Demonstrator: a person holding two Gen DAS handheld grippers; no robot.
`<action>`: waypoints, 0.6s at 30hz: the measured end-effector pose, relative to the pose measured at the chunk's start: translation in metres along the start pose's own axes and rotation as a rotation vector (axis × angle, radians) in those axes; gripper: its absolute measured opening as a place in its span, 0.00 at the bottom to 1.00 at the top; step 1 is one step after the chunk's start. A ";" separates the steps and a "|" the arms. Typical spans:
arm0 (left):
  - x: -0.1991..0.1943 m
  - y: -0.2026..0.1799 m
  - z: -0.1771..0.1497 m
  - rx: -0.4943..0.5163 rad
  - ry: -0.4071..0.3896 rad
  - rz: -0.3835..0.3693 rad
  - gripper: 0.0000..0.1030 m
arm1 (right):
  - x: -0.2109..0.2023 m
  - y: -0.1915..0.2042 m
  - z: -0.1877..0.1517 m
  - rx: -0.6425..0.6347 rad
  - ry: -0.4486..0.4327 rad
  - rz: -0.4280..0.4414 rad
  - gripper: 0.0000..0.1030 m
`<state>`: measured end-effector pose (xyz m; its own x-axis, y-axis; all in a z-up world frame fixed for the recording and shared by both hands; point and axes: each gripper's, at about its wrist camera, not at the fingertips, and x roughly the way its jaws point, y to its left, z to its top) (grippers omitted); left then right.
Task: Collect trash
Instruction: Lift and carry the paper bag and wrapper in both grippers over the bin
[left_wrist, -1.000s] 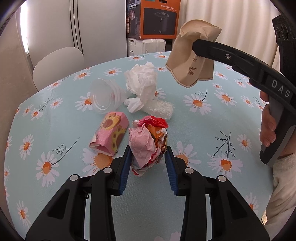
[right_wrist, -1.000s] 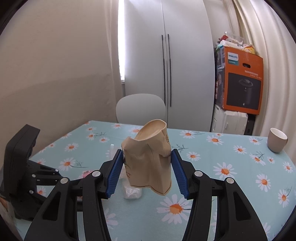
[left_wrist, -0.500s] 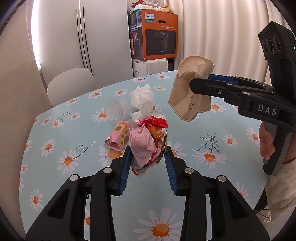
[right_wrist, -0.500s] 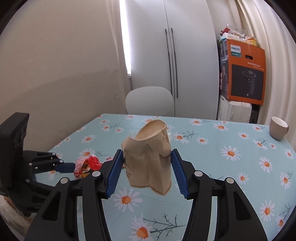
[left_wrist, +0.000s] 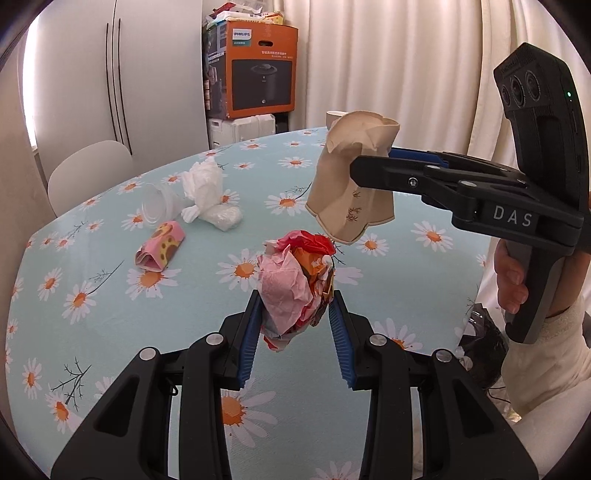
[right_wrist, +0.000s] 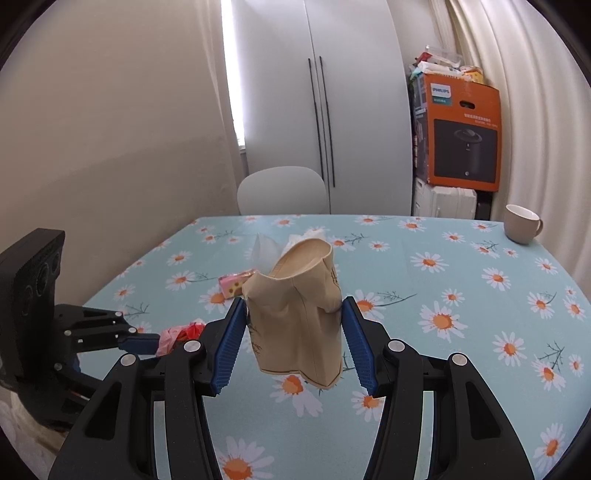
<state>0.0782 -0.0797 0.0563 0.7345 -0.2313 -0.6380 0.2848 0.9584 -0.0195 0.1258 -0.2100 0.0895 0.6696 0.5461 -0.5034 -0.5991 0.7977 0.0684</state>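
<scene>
My left gripper (left_wrist: 294, 306) is shut on a crumpled pink and red wrapper wad (left_wrist: 295, 280), held above the daisy tablecloth (left_wrist: 110, 332). The right gripper (right_wrist: 293, 314) is shut on a squashed beige paper cup (right_wrist: 295, 314), lifted clear of the table; the same cup (left_wrist: 351, 184) shows in the left wrist view, to the right of and higher than the wad. On the table further back lie a pink and yellow wrapper (left_wrist: 160, 249), a clear plastic cup (left_wrist: 159, 203) on its side and a white crumpled plastic bag (left_wrist: 207, 192).
A beige mug (right_wrist: 521, 223) stands at the table's far right edge. A white chair (right_wrist: 282, 190) is behind the table, with white cupboards and an orange box (right_wrist: 463, 136) beyond. A dark bag (left_wrist: 484, 339) hangs off the table's right edge by the person's sleeve.
Both grippers have pulled back toward the near side of the table with their loads; the remaining trash now looks farther away. Neither grip has changed.
</scene>
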 end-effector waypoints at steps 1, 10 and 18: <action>-0.001 -0.004 0.000 0.010 -0.007 -0.007 0.36 | -0.006 -0.004 -0.002 0.014 -0.001 0.001 0.48; 0.005 -0.042 0.007 0.133 -0.031 -0.105 0.36 | -0.056 -0.046 -0.028 0.101 0.000 -0.194 0.48; 0.015 -0.093 0.014 0.251 -0.057 -0.203 0.36 | -0.110 -0.072 -0.050 0.131 -0.013 -0.382 0.48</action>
<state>0.0715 -0.1747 0.0593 0.6784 -0.4289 -0.5965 0.5666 0.8223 0.0531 0.0733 -0.3404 0.0967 0.8392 0.2068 -0.5030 -0.2457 0.9693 -0.0115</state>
